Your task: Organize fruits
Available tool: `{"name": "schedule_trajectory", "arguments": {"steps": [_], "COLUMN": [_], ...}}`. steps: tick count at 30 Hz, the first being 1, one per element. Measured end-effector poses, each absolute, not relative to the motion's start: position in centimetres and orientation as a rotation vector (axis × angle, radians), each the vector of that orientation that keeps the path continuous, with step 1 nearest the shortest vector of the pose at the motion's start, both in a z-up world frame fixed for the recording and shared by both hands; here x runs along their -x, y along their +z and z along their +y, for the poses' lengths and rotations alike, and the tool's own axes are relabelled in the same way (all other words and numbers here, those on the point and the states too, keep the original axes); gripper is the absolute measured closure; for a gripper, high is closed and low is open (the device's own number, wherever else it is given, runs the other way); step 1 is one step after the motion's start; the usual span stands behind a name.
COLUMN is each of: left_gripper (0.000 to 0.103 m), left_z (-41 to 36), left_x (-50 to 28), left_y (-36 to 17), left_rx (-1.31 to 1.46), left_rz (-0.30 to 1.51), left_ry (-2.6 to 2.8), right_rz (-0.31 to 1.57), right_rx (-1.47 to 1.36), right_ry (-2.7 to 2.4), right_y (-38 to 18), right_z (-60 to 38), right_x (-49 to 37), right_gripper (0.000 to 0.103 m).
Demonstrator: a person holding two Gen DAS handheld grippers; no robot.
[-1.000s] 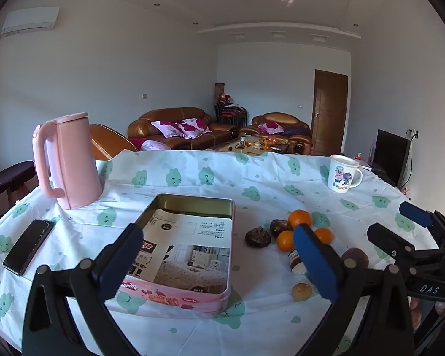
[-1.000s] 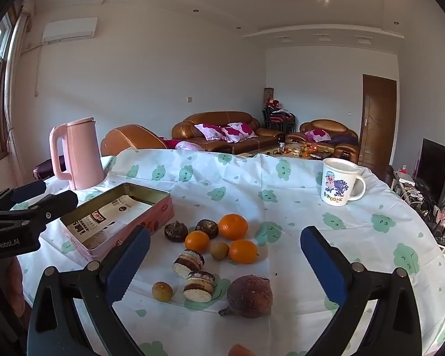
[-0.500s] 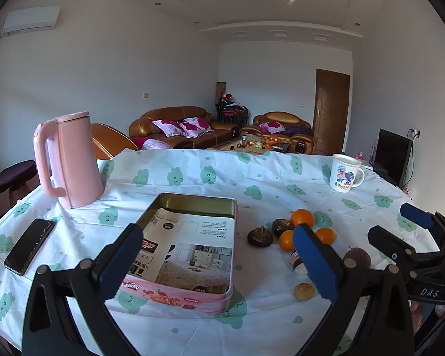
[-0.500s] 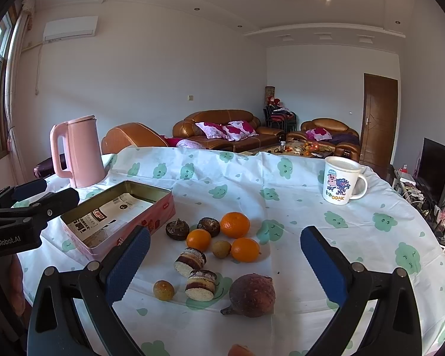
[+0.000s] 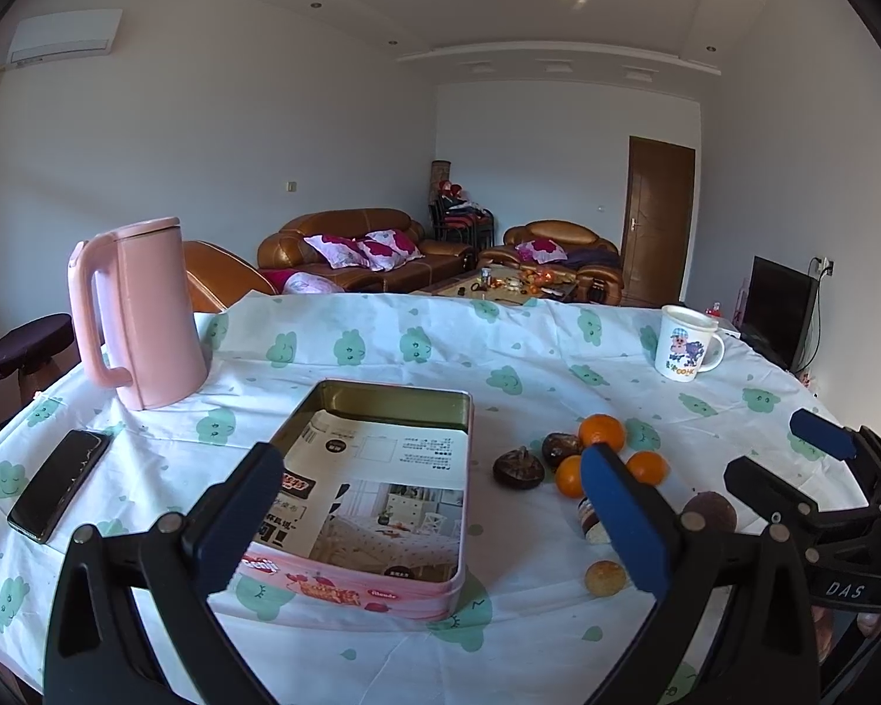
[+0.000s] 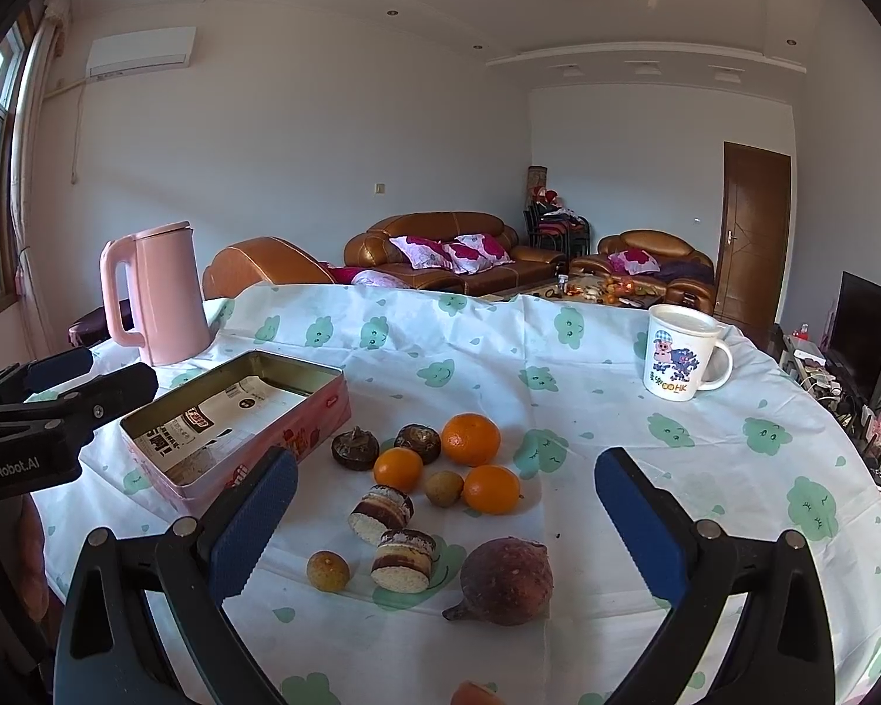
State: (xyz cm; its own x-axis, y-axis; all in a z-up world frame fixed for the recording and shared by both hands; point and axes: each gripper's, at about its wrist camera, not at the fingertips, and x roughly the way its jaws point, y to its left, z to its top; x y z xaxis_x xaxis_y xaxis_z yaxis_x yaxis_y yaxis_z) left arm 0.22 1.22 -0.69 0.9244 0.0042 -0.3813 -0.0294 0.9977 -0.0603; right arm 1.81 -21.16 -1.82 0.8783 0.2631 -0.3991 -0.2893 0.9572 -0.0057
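Nearest the right wrist camera, the right gripper (image 6: pixel 440 523) is held wide open with nothing between its blue-padded fingers (image 6: pixel 252 520), above the loose items on the white tablecloth with green cloud prints (image 6: pixel 705 470). Just ahead of it lie a large brownish-purple tuber-like fruit (image 6: pixel 505 581), two brown-and-white layered cake pieces (image 6: pixel 402 552) and a small yellow-brown round fruit (image 6: pixel 327 571). Beyond these, three oranges (image 6: pixel 470 439) and two dark chestnut-like fruits (image 6: pixel 355 449) are clustered, with a second small brown fruit (image 6: pixel 444 488) among them.

The left gripper (image 5: pixel 429 514) is likewise spread wide and empty, poised over the open pink rectangular tin lined with printed paper (image 5: pixel 382 578), which sits just left of the fruit cluster.

The first pick appears not yet begun. It would best be made on an outlying fruit, so that neighbours are not nudged; the pads should be lowered on either side of its widest part and closed gently, since round fruit is likely to roll. The cake pieces are probably to be left out.

Farther back stand a tall pink plastic kettle (image 5: pixel 141 317), a black phone (image 5: pixel 59 490) and a white cartoon-printed mug (image 6: pixel 681 361).
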Motion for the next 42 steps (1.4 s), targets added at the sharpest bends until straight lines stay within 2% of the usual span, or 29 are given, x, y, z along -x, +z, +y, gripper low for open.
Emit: {"name": "schedule_trajectory", "arguments": {"steps": [42], "left_gripper": [0.0], "left_z": [0.4], "left_x": [-0.3], "left_y": [-2.0], "left_rx": [0.052], "left_rz": [0.417], "left_ry": [0.015], "right_rz": [0.459], "right_rx": [0.066], "right_ry": [0.281], "right_y": [-3.5], "right_z": [-21.4], "right_x": [-2.5], "right_gripper": [0.001]}}
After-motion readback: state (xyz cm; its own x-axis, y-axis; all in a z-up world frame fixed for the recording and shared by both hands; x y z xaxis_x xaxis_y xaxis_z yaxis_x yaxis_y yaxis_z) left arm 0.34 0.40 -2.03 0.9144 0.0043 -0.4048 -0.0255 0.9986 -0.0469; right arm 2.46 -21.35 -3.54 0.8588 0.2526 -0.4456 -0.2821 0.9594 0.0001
